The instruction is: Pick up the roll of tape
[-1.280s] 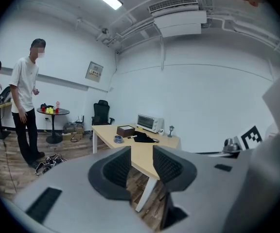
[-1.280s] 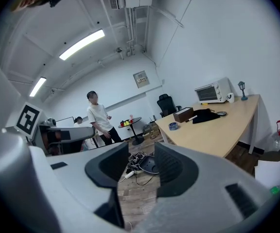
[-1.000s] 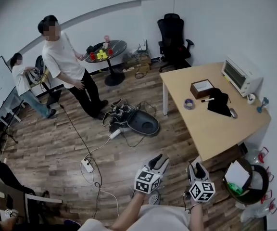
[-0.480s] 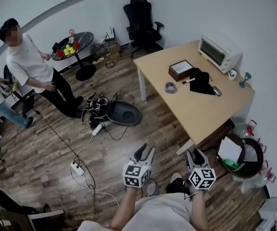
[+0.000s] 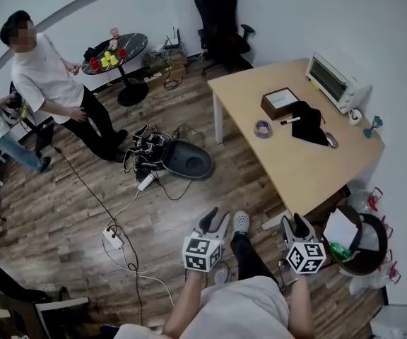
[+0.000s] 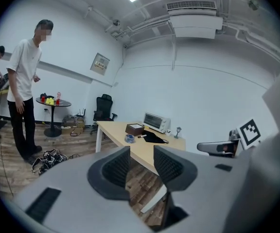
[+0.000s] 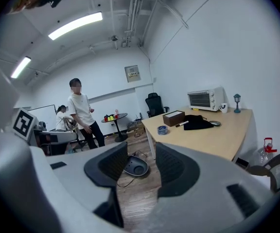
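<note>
Holding both claws empty, jaws partly apart: right gripper (image 5: 295,224), left gripper (image 5: 214,222). The roll of tape (image 5: 262,128) lies flat near the table (image 5: 309,168) edge, well apart: 11 o'clock from my right, 1 o'clock from my left, neither clearly nearer.

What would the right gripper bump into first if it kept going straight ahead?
The right gripper would likely hit the wooden floor near the dark round shell, though depth is unclear. The roll of tape sits further right, on the table.
</note>
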Demonstrator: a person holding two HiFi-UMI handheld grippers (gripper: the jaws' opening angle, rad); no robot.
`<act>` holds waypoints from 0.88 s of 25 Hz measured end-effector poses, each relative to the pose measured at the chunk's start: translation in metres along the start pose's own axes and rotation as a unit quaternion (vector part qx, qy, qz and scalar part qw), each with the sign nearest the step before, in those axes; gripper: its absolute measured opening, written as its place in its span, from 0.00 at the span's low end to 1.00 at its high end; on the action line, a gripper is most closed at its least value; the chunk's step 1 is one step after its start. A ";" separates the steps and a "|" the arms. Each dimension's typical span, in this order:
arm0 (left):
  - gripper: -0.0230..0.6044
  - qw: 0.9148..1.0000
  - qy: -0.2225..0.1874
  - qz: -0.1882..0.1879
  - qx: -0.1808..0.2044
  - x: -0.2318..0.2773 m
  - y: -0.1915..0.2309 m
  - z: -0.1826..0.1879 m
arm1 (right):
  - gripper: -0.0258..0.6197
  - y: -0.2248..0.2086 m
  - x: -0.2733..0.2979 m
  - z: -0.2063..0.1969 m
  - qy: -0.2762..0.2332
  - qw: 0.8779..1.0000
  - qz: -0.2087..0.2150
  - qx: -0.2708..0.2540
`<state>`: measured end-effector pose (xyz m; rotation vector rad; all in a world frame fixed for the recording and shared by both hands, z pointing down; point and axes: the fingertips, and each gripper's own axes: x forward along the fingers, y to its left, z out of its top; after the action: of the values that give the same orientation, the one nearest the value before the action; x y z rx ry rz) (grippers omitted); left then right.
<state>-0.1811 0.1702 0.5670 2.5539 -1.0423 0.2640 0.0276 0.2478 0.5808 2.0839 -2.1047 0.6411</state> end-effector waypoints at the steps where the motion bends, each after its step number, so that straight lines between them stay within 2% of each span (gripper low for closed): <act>1: 0.27 1.000 0.000 0.003 -0.001 0.007 0.003 0.001 | 0.33 -0.006 0.009 0.004 0.002 1.000 0.005 -0.003; 5: 0.26 1.000 0.006 0.004 0.004 0.048 0.014 0.012 | 0.33 -0.031 0.058 0.017 0.013 1.000 0.025 -0.005; 8: 0.26 1.000 0.013 0.020 0.005 0.076 0.038 0.025 | 0.33 -0.046 0.106 0.026 0.021 0.999 0.040 0.008; 12: 0.26 0.999 0.003 0.028 -0.021 0.127 0.055 0.047 | 0.33 -0.079 0.153 0.046 0.030 0.998 0.047 0.018; 17: 0.26 0.999 0.017 0.027 -0.017 0.197 0.066 0.072 | 0.34 -0.096 0.208 0.072 0.036 0.994 0.098 -0.038; 22: 0.26 0.999 0.024 0.036 -0.004 0.252 0.077 0.095 | 0.30 -0.127 0.263 0.091 0.037 0.991 0.127 -0.021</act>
<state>-0.0537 -0.0789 0.5776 2.4934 -1.1169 0.3378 0.1570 -0.0260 0.6229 1.7573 -2.3384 0.6857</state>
